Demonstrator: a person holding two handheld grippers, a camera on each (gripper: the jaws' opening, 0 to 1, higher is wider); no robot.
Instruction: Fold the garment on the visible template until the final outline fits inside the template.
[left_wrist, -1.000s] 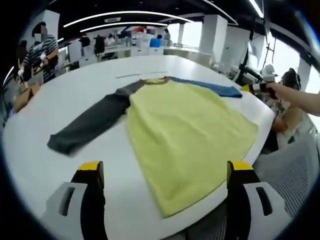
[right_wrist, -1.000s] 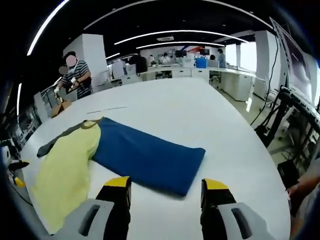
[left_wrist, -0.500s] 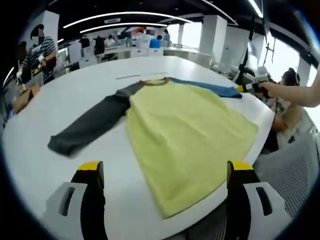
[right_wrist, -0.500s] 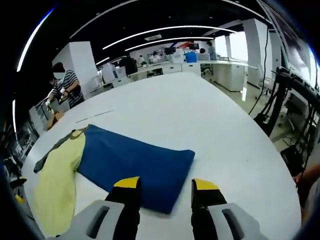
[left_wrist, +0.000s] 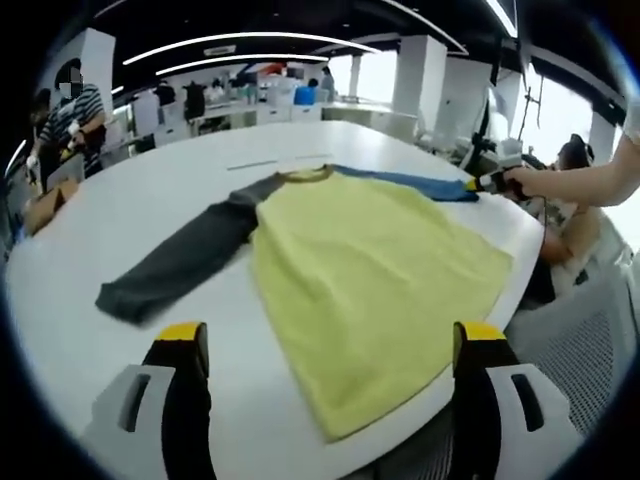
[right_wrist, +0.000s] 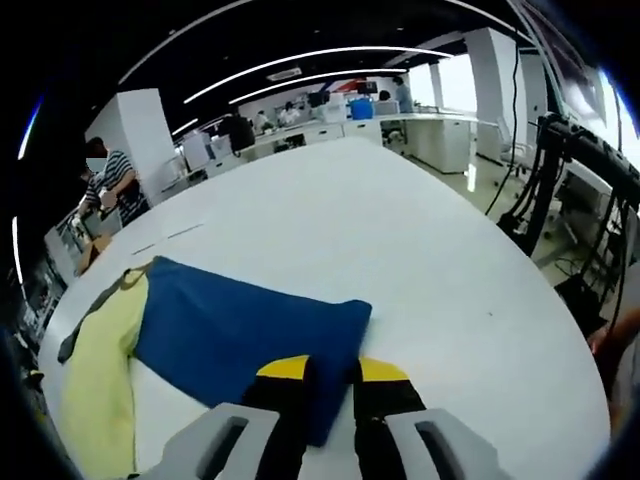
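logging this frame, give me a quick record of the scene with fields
garment: shirt spread flat on the white table
body: yellow
sleeves: grey sleeve stretched out; blue sleeve stretched out
left gripper: open, apart from the shirt, near its hem
right gripper: jaws nearly together at the blue sleeve's cuff; grip unclear
fold: not begun

Bright room, long ceiling light strips (left_wrist: 250, 40) overhead. Strong window (right_wrist: 455, 85) glare at right. Soft shadows. Curved, bent edges. Far background slightly blurry.
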